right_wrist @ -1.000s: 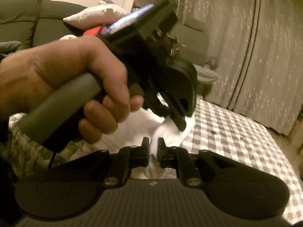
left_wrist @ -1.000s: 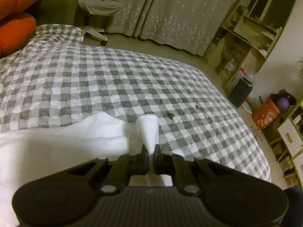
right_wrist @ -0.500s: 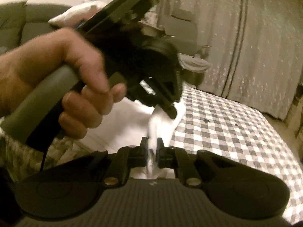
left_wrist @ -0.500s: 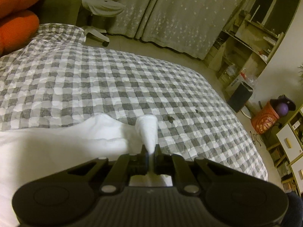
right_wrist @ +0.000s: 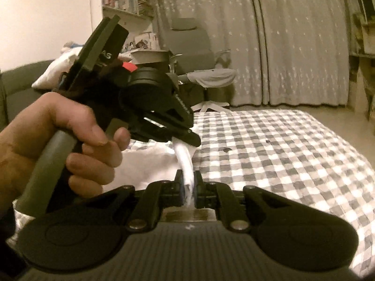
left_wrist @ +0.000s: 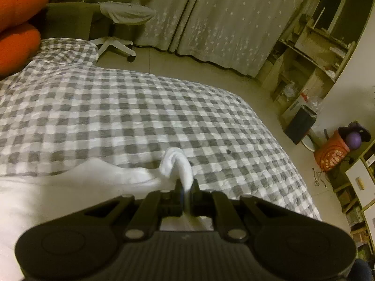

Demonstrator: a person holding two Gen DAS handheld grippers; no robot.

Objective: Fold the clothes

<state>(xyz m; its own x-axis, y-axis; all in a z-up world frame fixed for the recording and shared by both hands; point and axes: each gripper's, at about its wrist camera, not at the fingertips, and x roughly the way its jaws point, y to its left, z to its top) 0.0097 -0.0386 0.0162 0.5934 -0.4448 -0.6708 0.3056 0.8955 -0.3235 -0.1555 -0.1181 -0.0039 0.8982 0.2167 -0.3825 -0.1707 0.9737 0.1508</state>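
2 grippers both have hold of the same white garment (left_wrist: 77, 182), which lies along the near edge of a bed covered in a grey-and-white checked blanket (left_wrist: 131, 117). The left gripper (left_wrist: 186, 190) has its jaws closed tight on a corner of the cloth, and a small curl of fabric stands up just past the fingertips. The rest of the garment spreads to the left of that gripper, flat on the blanket.

From the right wrist view, the right gripper (right_wrist: 188, 182) is also pinched on a narrow strip of the white cloth (right_wrist: 185, 161), with only the fabric between its fingers. That strip runs up to the tips of the left gripper (right_wrist: 187, 138), which a person's hand (right_wrist: 58, 140) holds by its grey handle just above and to the left. The 2 grippers sit near each other on the same bit of cloth.

Beyond the bed are pale curtains (left_wrist: 211, 23), a white office chair (left_wrist: 121, 18), 2 orange cushions (left_wrist: 16, 23) and wooden shelves (left_wrist: 311, 53).
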